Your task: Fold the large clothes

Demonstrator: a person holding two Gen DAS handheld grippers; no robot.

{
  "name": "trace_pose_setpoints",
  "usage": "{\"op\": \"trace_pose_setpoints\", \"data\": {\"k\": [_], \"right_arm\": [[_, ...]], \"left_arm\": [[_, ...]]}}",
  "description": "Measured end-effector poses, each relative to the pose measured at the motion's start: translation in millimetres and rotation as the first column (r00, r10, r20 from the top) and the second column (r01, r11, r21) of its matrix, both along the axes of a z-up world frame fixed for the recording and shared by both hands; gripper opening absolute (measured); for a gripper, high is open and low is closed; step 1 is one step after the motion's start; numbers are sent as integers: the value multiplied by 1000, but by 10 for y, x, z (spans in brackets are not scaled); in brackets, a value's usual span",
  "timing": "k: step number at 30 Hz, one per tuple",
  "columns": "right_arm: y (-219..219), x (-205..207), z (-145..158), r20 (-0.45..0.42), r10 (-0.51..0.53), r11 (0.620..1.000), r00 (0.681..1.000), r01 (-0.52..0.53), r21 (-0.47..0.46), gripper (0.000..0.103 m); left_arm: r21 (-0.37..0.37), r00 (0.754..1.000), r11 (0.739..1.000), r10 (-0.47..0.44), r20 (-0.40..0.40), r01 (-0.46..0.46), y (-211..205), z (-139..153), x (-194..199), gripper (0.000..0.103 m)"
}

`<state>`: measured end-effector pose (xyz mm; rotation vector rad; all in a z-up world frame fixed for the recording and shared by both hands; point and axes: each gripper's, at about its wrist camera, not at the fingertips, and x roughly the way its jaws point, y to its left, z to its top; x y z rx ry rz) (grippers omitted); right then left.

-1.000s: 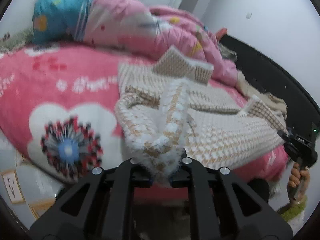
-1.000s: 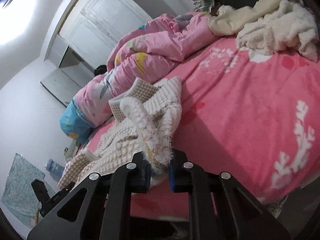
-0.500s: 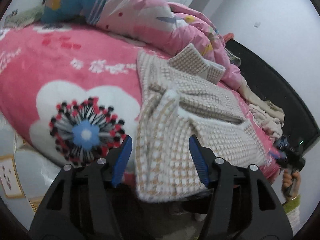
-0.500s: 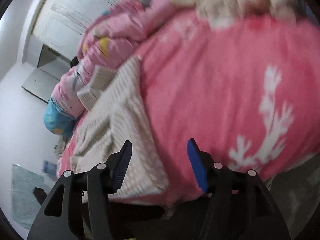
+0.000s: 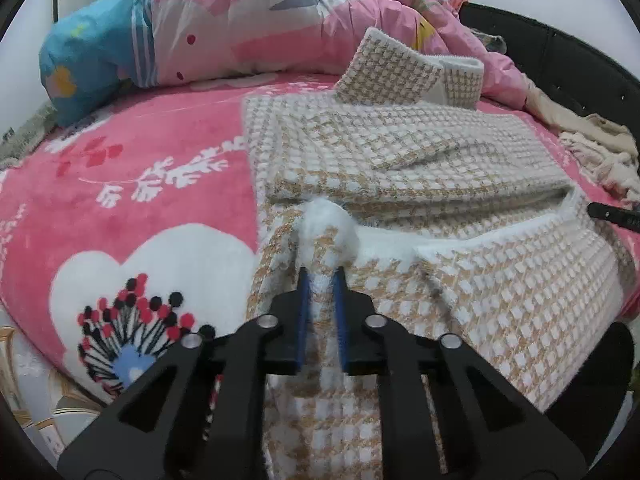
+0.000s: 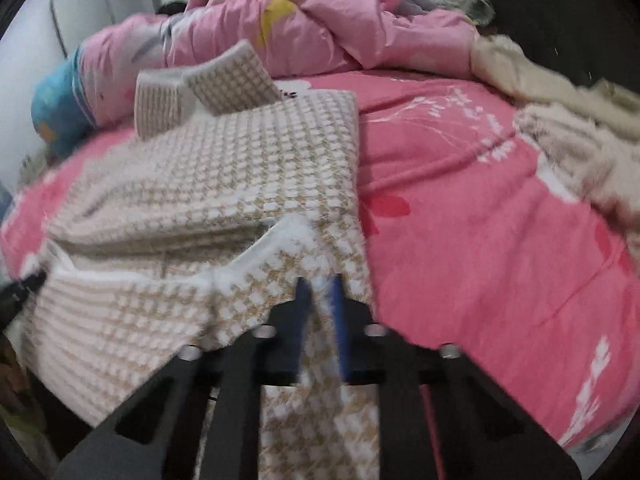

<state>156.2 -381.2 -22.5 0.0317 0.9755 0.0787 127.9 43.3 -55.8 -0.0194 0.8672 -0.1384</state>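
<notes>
On the left lay the pink bed (image 5: 132, 184) with its white flower print, and a blue-ended pillow (image 5: 92, 60) sat at the far left, clear of the work. The left gripper (image 5: 320, 280) had its jaws nearly closed on the near left corner of the coat (image 5: 400, 160), a fluffy white bunch of the hem standing up just past the blue pads (image 5: 303, 312). The coat, a beige and white houndstooth knit, lay across the middle of the bed with its sleeves already folded over its body and its collar (image 5: 404, 68) propped up at the far end; its near edge hung off the bed's near side. The right gripper (image 6: 320, 292) likewise had its jaws pinched on the near right corner of the hem, cloth running between them, though that view was blurred. The step in hand looked to be the lengthwise fold: with both near corners held, the next move would call for lifting them together and carrying the hem far toward the collar, keeping the edge taut and level. The pink quilt (image 6: 312, 20) heaped just behind the collar might crowd the landing, while the cream clothes (image 6: 568, 128) piled at the far right lay well apart.
</notes>
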Motion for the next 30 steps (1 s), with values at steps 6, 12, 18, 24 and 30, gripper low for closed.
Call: {"op": "trace_pose_setpoints", "data": {"k": [6,12,18,24,30], "right_arm": [[-10,-66,438,151,-33,999,988,31,16,7],[17,262,25,62,-52,998,997,50,35,7],[-157,249,-167,-14,-89,990,996,89,109,25],[48,-127,317,94,-66,997,993,64,31,47],[789,-226,268,94,180,983,979,-181,2,47]], "left_arm": [[-75,993,997,28,115,-20,138,406,-36,6],[-35,998,999,22,66,-20,129,229,191,6],[6,999,1000,24,37,-25,85,-54,193,9],[-66,1000,997,28,13,-27,174,-75,268,11],[-266,1000,964,15,-27,-21,402,-70,294,20]]}}
